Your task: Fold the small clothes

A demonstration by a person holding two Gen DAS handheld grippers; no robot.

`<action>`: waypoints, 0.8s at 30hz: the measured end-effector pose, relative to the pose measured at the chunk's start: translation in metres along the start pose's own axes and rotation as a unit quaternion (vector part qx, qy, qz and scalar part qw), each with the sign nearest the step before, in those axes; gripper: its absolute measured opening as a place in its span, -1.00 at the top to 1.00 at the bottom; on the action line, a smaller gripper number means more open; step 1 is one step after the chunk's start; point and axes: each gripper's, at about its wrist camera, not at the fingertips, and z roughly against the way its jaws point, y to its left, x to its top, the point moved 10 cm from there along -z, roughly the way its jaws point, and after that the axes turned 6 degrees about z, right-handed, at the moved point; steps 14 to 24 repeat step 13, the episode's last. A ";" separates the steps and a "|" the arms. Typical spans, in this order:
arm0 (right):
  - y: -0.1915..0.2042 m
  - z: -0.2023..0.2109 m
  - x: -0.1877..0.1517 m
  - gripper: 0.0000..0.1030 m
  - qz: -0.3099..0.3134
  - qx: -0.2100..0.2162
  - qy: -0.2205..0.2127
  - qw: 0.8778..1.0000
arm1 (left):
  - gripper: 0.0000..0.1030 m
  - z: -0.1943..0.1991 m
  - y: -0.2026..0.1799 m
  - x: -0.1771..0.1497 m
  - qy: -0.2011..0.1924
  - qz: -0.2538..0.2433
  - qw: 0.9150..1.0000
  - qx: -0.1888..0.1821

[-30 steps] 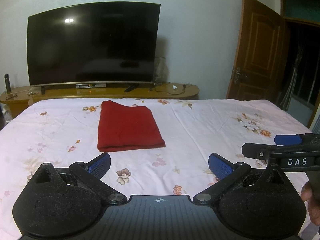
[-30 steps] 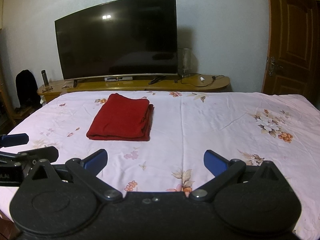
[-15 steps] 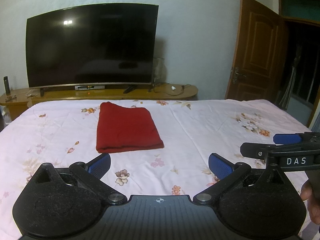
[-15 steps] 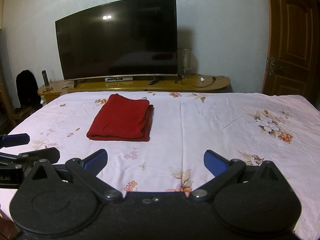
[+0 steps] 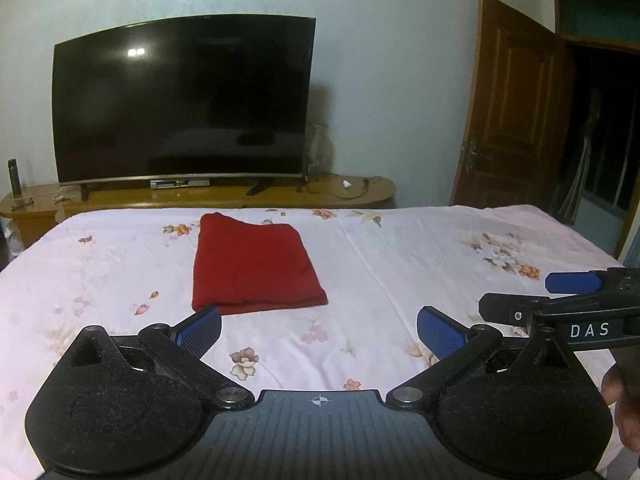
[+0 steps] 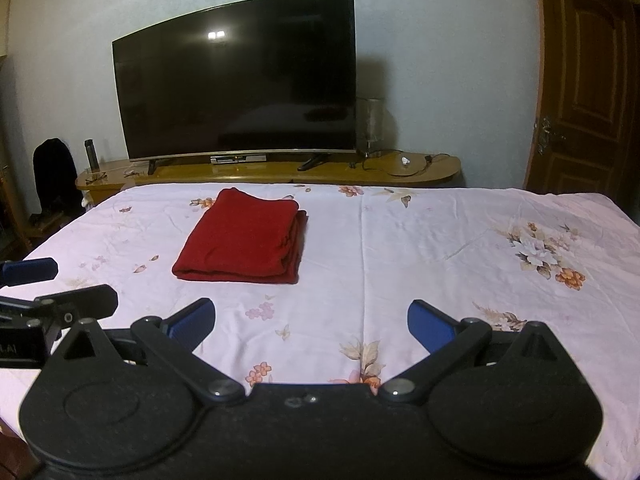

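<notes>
- The red garment (image 5: 256, 264) lies folded into a compact rectangle on the bed (image 5: 420, 248), on the half nearer the television (image 5: 184, 100), a little left of the sheet's centre crease as both wrist views show it.
- Over the last second very little has changed: the garment has kept its shape and its place on the sheet, and nothing has touched it.
- The left wrist view has tilted up slightly, so the garment and the television sit lower in it than a second ago; the right wrist view is almost the same as before.
- The left gripper (image 5: 319, 332) hovers over the near part of the bed, on the side of the garment away from the television, jaws spread wide and holding nothing.
- The right gripper (image 6: 311, 320) hangs just beside it, farther from the garment on the door side (image 6: 588, 80), jaws likewise spread and empty.
- Each gripper shows at the edge of the other's view, so the two are level with one another and both well apart from the cloth.
- From the right wrist view the stacked layers show along the garment's right edge (image 6: 296, 240), neat and roughly aligned.
- My judgement: the fold of this piece is finished and the hands have backed off; no other clothing is in view on the bed.
</notes>
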 end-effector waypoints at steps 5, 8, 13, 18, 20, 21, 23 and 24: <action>-0.002 -0.003 0.002 -0.99 0.004 0.003 -0.001 1.000 | -0.99 -0.001 -0.002 0.000 0.000 -0.004 1.000 -0.010; -0.002 -0.003 0.004 -0.99 0.005 0.005 -0.003 1.000 | -0.99 -0.001 -0.001 0.001 -0.001 -0.006 1.000 -0.008; -0.002 -0.005 0.006 -0.99 0.007 0.009 -0.005 1.000 | -0.99 0.000 0.000 0.003 -0.001 -0.003 1.000 -0.008; -0.002 -0.005 0.006 -0.99 0.007 0.009 -0.005 1.000 | -0.99 0.000 0.000 0.003 -0.001 -0.003 1.000 -0.008; -0.002 -0.005 0.006 -0.99 0.007 0.009 -0.005 1.000 | -0.99 0.000 0.000 0.003 -0.001 -0.003 1.000 -0.008; -0.002 -0.005 0.006 -0.99 0.007 0.009 -0.005 1.000 | -0.99 0.000 0.000 0.003 -0.001 -0.003 1.000 -0.008; -0.002 -0.005 0.006 -0.99 0.007 0.009 -0.005 1.000 | -0.99 0.000 0.000 0.003 -0.001 -0.003 1.000 -0.008; -0.002 -0.005 0.006 -0.99 0.007 0.009 -0.005 1.000 | -0.99 0.000 0.000 0.003 -0.001 -0.003 1.000 -0.008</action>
